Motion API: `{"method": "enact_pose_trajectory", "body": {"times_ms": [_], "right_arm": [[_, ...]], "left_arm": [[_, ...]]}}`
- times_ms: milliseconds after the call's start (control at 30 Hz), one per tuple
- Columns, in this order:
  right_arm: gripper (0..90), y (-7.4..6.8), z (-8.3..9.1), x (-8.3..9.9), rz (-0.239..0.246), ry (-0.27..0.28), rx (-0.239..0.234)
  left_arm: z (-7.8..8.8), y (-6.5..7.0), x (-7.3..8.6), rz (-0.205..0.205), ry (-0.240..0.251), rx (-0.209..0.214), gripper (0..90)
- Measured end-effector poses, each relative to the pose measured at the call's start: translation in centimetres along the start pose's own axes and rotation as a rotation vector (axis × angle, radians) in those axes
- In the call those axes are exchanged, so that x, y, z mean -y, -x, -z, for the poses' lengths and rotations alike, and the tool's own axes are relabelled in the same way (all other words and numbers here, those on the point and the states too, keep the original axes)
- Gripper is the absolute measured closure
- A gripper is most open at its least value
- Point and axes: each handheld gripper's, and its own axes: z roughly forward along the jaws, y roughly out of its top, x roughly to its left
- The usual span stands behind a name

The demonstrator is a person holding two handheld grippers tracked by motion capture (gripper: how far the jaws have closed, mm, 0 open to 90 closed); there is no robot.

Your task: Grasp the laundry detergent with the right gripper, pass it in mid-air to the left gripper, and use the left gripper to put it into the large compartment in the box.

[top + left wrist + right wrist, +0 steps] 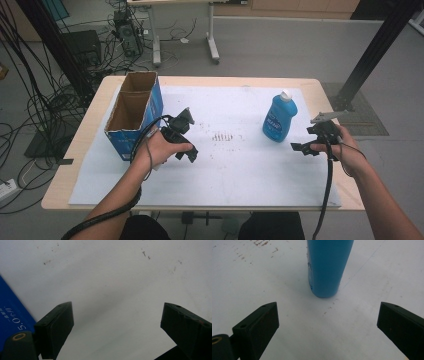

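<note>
Our right gripper [328, 322] faces the blue bottle [327, 267], jaws wide and empty. Our left gripper [117, 322] gapes empty beside the cardboard box [131, 112].

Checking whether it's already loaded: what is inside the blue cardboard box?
The blue cardboard box stands open; only bare brown inner walls show. Its floor is hidden behind the near wall.

Count from my side: one blue bottle [279, 118] standing on the sheet, white cap, one of its kind. One cardboard box [134, 113], blue outside, split into two open compartments. One white sheet [225, 170] covering one table [75, 145]. Two grippers, my left gripper [189, 151] and my right gripper [303, 148], each with two black jaws, so four jaws total, all spread apart with nothing between.
</note>
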Motion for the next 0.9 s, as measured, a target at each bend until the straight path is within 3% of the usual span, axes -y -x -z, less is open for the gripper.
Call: {"method": "enact_pose_trajectory", "body": {"times_ms": [200, 433, 900], "right_arm": [[3.6, 0.0, -0.5, 0.7, -0.008, 0.040, -0.006], [3.1, 0.1, -0.9, 1.1, -0.029, 0.142, -0.020], [2.5, 0.3, -2.4, 2.0, -0.060, 0.234, -0.041]], "left_arm": [[0.0, 0.0, 0.1, 0.005, -0.004, 0.002, 11.7], [0.4, -0.2, 0.1, 0.016, 0.006, 0.007, 11.7], [0.8, -0.1, 0.3, 0.020, 0.011, 0.004, 11.7]]}}
